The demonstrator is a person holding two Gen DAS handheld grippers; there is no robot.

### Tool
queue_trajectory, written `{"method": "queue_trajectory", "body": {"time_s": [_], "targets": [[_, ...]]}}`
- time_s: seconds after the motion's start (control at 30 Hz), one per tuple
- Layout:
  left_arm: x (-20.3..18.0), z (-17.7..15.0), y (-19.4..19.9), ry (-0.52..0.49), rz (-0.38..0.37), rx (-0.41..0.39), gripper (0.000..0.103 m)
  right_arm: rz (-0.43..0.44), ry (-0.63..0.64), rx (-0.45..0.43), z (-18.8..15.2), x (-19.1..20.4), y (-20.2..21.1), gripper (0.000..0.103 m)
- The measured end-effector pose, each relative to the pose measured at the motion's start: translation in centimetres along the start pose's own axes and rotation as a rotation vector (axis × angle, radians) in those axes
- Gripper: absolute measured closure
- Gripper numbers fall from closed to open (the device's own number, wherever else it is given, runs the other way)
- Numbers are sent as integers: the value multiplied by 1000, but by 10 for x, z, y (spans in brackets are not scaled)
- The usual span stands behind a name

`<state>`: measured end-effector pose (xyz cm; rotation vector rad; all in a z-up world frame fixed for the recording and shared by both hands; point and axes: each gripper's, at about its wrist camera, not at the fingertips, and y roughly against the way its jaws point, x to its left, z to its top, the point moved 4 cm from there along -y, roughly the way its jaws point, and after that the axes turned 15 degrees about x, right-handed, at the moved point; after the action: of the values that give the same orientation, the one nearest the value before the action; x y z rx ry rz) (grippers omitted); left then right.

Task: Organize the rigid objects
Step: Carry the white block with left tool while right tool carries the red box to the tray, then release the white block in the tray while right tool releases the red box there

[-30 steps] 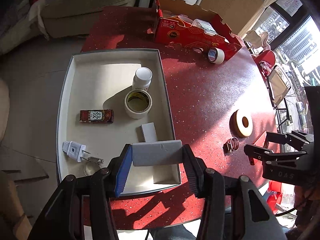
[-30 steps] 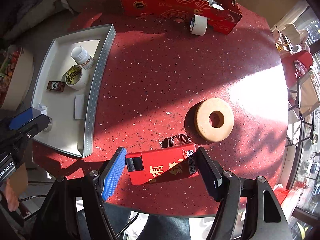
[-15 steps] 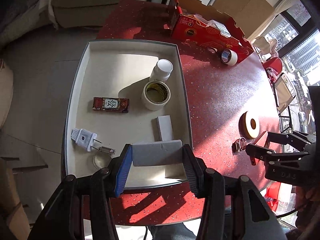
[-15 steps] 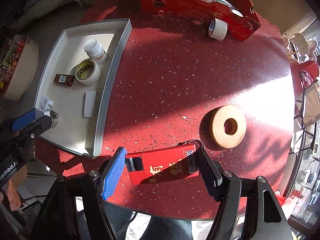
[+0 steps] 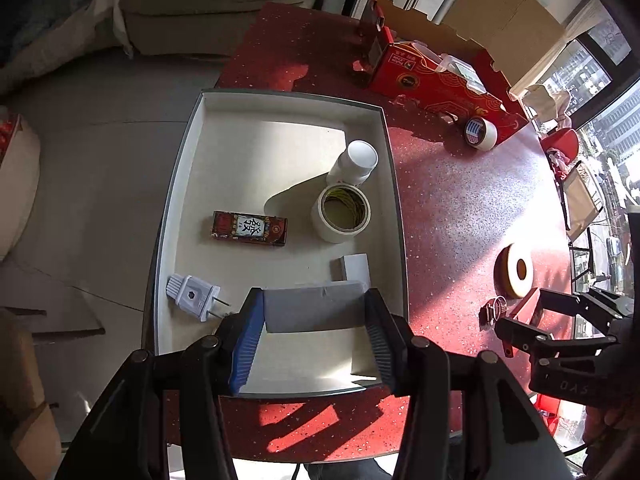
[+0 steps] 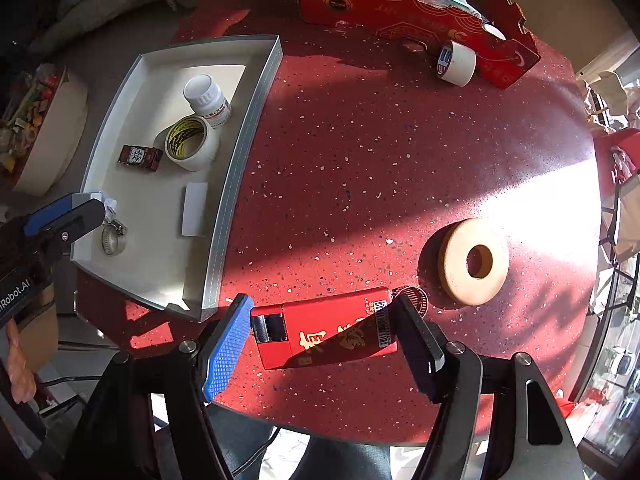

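My left gripper [image 5: 314, 320] is shut on a grey box [image 5: 316, 308] and hangs over the near end of the white tray [image 5: 394, 200]. In the tray lie a white bottle [image 5: 354, 160], a tape roll [image 5: 344, 218], a small dark red box [image 5: 250, 228], a white plug [image 5: 194, 296] and a white block [image 5: 354, 266]. My right gripper [image 6: 324, 332] is shut on a red box [image 6: 328, 332] above the red table, right of the tray's [image 6: 240, 160] near corner. In the right wrist view the left gripper [image 6: 60, 216] shows at the left edge.
A wooden ring [image 6: 474, 260] and a small metal ring [image 6: 416, 298] lie on the table just beyond the red box. At the back stands an open red carton [image 6: 400, 8] with a tape roll [image 6: 458, 64] against it. A hose clamp [image 6: 112, 236] lies in the tray.
Both grippers have drifted left toward the tray with their boxes still held; the tray now sits further right and larger in both views.
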<state>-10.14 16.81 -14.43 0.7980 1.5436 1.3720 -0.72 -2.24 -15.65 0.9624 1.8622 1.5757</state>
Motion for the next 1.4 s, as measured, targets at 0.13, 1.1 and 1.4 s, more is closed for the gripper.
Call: {"method": "queue_trajectory", "body": {"time_s": [0.13,1.1,1.4], "targets": [[10,13,0,19,26,-5,49,5,60,-12,16,21,6,31],[34,118,-29,47,119,-22,49,5,321,12,65,125,-12,31],[35,123,-46,18,141,8,41,47,319,20,76,133,-27,31]]}}
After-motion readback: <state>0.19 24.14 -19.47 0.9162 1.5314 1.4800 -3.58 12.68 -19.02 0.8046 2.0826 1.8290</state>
